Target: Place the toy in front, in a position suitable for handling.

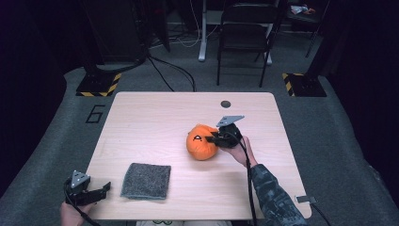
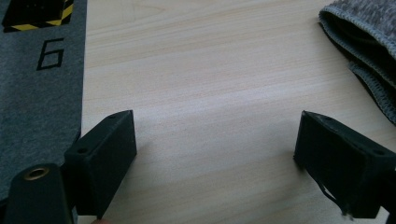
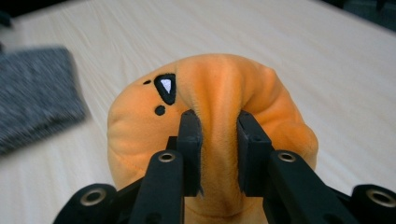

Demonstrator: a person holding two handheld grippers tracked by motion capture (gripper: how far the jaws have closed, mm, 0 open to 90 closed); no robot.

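Nearest, the left gripper [image 2: 215, 154] gapes empty beside a grey cloth [image 1: 146, 181], while the right gripper [image 3: 218, 140] pinches a fold of the orange plush toy [image 3: 219, 121], whose black face markings appear close up in its own view.

Lighting's kinda moody: the table [image 1: 155, 117] is evenly lit from above while the room around it drops into near black. Shadows are soft, no real glare. In the right gripper view the grey cloth [image 3: 32, 93] is blurry, and the left gripper view is sharp.
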